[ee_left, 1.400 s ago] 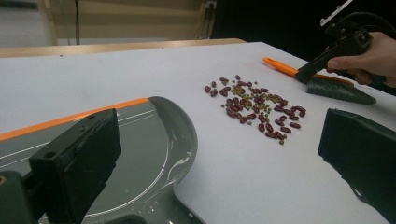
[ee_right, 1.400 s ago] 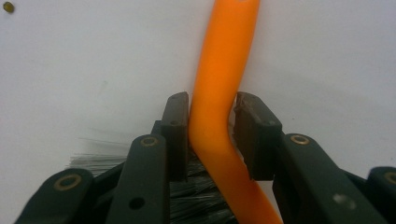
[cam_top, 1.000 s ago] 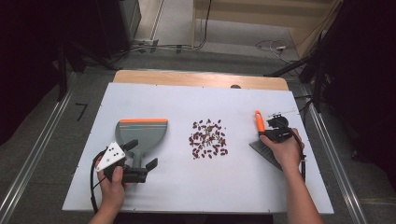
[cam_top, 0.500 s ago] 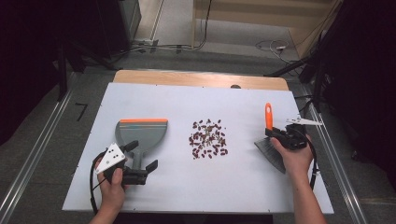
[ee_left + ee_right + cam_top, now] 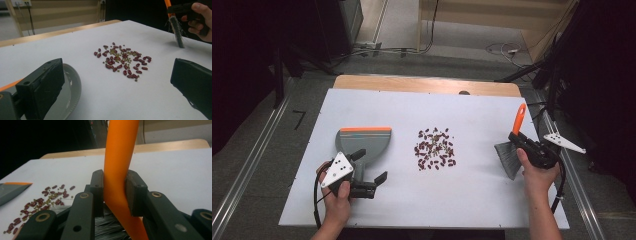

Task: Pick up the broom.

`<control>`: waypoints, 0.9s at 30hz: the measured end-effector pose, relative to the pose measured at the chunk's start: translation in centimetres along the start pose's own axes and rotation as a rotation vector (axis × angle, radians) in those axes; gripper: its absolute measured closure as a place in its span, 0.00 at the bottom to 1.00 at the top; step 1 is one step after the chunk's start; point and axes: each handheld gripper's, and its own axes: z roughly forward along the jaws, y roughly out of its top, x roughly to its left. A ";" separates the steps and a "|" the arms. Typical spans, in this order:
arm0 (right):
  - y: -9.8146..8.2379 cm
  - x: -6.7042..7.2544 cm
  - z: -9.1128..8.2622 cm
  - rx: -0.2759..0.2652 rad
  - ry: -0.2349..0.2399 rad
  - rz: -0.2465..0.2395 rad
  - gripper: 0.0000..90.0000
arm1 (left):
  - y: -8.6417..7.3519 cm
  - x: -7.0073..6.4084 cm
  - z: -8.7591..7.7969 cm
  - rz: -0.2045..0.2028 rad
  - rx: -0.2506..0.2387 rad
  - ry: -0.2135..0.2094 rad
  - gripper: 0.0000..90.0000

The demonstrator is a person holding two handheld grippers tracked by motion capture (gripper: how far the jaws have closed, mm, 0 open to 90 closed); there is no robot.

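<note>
Left gripper (image 5: 371,176) at near-left of table (image 5: 472,200), jaws wide apart and empty, grey dustpan (image 5: 362,142) just beside it, bean pile (image 5: 435,149) mid-table, right gripper (image 5: 518,140) clamped on brush (image 5: 511,150) orange handle, bristles touching table right of beans

Dustpan (image 5: 67,92) mostly behind fingers (image 5: 42,87)

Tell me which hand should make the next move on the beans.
Right, probably: its tongs already clamp the brush handle beside the beans. The left tongs stand open, holding nothing, near the dustpan.
</note>
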 end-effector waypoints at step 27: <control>3.5 7.0 -0.8 -0.131 0.135 -0.082 0.77 | 4.0 -2.1 2.8 -0.013 0.010 -0.143 0.00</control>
